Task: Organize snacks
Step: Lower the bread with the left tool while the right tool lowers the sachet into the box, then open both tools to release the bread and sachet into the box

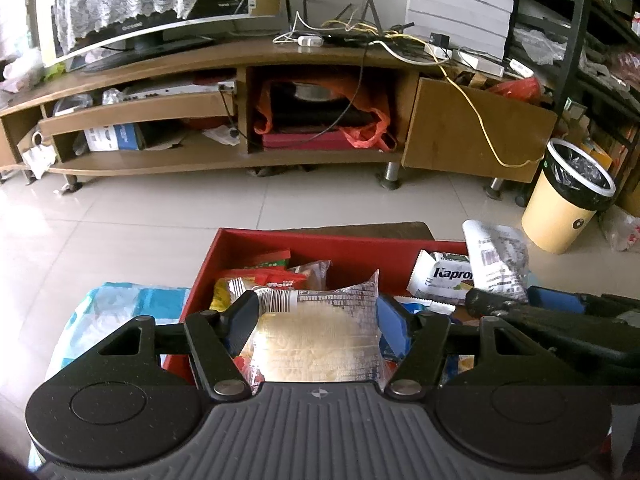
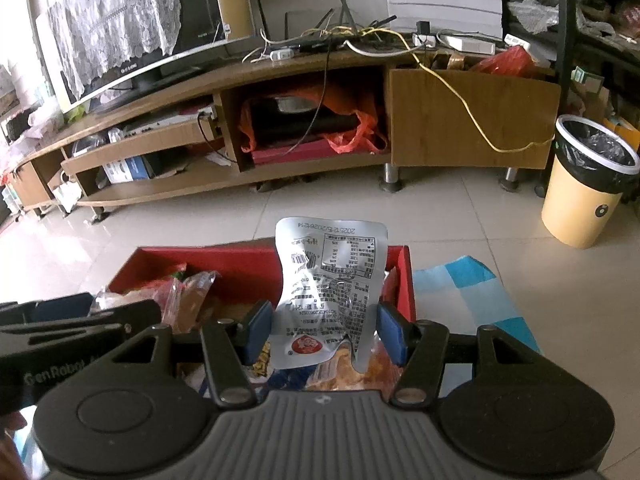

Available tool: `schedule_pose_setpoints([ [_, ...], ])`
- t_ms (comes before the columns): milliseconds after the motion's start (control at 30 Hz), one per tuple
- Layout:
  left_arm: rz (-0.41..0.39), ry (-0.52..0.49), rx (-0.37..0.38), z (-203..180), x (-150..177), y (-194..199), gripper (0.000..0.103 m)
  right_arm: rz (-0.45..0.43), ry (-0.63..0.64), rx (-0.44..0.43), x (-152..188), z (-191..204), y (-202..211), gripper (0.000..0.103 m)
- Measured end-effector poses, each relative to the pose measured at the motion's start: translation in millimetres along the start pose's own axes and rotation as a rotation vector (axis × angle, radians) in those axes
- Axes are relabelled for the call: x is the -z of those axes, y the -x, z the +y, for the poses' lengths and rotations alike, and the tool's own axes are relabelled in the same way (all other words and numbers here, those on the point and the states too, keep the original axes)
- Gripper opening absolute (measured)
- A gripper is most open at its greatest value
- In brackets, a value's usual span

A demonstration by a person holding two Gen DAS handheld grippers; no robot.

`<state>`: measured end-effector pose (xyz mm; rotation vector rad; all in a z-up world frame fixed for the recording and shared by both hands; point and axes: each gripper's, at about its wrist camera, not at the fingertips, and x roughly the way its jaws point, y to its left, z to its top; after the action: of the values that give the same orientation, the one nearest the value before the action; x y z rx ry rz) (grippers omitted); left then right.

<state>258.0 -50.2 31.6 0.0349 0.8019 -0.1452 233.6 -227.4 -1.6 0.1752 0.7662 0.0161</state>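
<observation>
Your left gripper (image 1: 316, 320) clamps its jaws on the clear noodle packet (image 1: 320, 340) over the red box (image 1: 320, 244) — your right gripper (image 2: 326, 330) pinches the silver pouch (image 2: 330, 280) upright between its jaws.

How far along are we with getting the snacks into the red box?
Done: the red box already holds several packets, including the Kapron wafer pack.
In hand: the left gripper grips a clear noodle-like packet, the right gripper a silver pouch, both above the box.
Left: releasing both. No loose snacks show outside, though little of the table is visible.
</observation>
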Motion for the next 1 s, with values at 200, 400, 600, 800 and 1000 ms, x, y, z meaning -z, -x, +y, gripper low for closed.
schedule_pose_setpoints([
  [200,0.001,-0.009,-0.004,-2,0,-4,0.072,0.018,0.01,0.005,6,-1,-8,0.053],
  [400,-0.001,-0.013,-0.005,-3,2,-7,0.072,0.035,0.028,0.006,11,4,-14,0.053],
  [600,0.004,-0.01,-0.003,-2,2,-13,0.073,0.037,0.038,0.013,13,5,-19,0.053],
  [800,0.002,-0.024,-0.001,-4,3,-18,0.075,0.038,0.08,0.029,17,11,-24,0.054],
  [1000,-0.005,-0.04,-0.007,-6,6,-19,0.077,0.052,0.125,0.022,22,21,-31,0.054],
])
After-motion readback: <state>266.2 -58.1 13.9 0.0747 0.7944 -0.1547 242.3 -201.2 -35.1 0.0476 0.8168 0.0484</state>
